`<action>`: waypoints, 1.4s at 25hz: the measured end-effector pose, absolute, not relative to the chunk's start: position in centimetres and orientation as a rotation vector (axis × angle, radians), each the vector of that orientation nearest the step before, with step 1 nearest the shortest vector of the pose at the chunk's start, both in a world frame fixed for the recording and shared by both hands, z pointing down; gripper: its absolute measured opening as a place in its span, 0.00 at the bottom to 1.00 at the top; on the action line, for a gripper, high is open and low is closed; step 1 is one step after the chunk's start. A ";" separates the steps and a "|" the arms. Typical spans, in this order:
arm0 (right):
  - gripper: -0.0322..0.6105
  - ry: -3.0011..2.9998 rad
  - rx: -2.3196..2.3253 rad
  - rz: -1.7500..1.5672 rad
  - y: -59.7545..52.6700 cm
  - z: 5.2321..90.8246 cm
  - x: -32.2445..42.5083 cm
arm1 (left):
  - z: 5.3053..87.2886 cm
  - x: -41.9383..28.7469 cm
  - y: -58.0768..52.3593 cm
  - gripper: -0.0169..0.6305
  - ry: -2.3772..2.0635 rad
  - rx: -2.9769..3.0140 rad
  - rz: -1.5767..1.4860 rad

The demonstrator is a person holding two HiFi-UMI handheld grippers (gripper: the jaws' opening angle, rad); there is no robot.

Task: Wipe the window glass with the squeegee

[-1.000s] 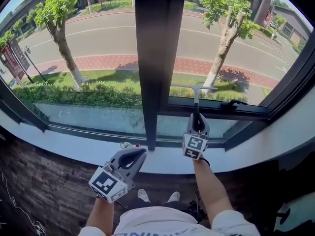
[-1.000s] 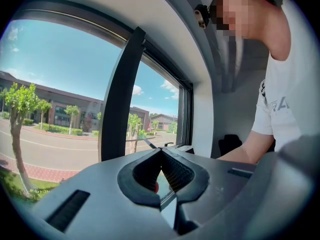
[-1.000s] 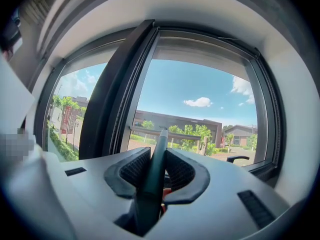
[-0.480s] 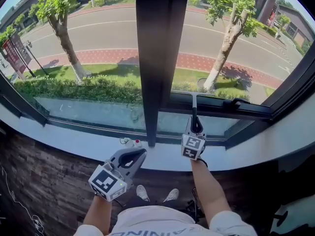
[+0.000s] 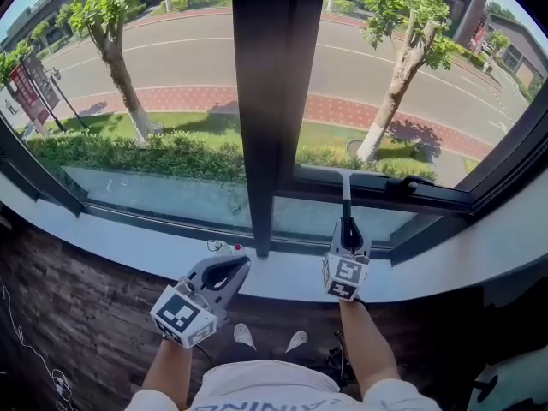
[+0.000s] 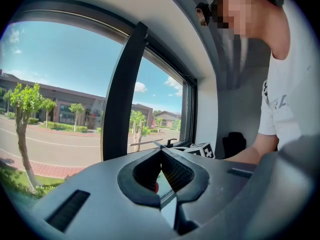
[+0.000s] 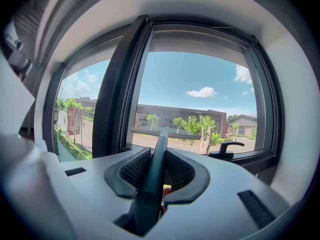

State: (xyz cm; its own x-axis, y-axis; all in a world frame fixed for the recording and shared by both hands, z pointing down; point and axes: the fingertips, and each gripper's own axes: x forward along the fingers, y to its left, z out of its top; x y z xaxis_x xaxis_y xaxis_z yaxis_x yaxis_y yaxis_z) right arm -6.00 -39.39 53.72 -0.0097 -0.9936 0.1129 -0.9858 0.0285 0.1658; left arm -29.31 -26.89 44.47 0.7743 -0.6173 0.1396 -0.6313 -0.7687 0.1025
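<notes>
The right gripper [image 5: 346, 229] is pinching the squeegee [image 5: 346, 197] by its dark handle. In the right gripper view, the ribbed pads press on either side of the handle, which runs straight out between them to the crossbar of the blade [image 7: 165, 132]. Holding the handle in line with the jaws probably lets the person steer the blade flat against the pane with the forearm alone.

In the head view, the blade sits low on the right-hand window glass [image 5: 411, 67], just above the bottom frame and beside the black window handle [image 5: 402, 181]. From this position, the stroke looks to be at the foot of the pane. Whether the rubber edge is actually touching the glass cannot be made out.

The left gripper [image 5: 233, 265] hangs lower, in front of the white window sill [image 5: 120, 247] and left of the dark centre post [image 5: 267, 101]. Its jaws are pressed together at the tips with nothing between them, as the left gripper view shows. It seems parked there to stay clear of the working arm, since the wiping needs only one tool. A small white and red object [image 5: 224, 247] lies on the sill just beyond it, too small to identify.
</notes>
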 end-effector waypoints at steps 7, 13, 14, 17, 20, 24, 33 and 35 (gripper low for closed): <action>0.21 -2.387 1.897 0.005 -32.3 48.3 -1.9 | 43.1 -24.1 -24.5 0.05 -1.172 2.823 0.184; 0.21 -2.612 1.739 0.047 -27.4 45.9 0.5 | 42.8 -22.7 -21.4 0.05 -1.347 2.741 0.195; 0.21 -2.639 1.718 0.070 -26.8 45.9 0.6 | 42.8 -22.6 -20.7 0.05 -1.364 2.727 0.198; 0.21 -2.692 1.662 0.114 -25.4 45.9 0.6 | 43.2 -21.9 -18.4 0.05 -1.381 2.711 0.204; 0.21 -2.738 1.605 0.141 -23.7 46.0 -0.2 | 43.3 -22.2 -16.2 0.05 -1.425 2.692 0.191; 0.21 -2.793 1.537 0.121 -20.5 45.0 -2.2 | 42.7 -23.6 -12.3 0.05 -1.495 2.664 0.144; 0.21 -2.811 1.479 0.095 -10.7 44.1 -1.8 | 43.5 -23.4 -1.2 0.05 -1.532 2.631 0.093; 0.21 -2.786 1.510 0.082 -8.6 43.5 0.0 | 43.1 -22.0 0.4 0.05 -1.504 2.647 0.086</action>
State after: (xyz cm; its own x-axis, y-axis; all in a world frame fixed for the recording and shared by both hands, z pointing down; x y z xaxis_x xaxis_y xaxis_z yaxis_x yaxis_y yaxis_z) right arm 0.01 -8.55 43.45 -0.5459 -0.8379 -0.0005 -0.8364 0.5449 -0.0594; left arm -22.03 0.43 43.09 0.5117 -0.8538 0.0959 -0.8591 -0.5088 0.0551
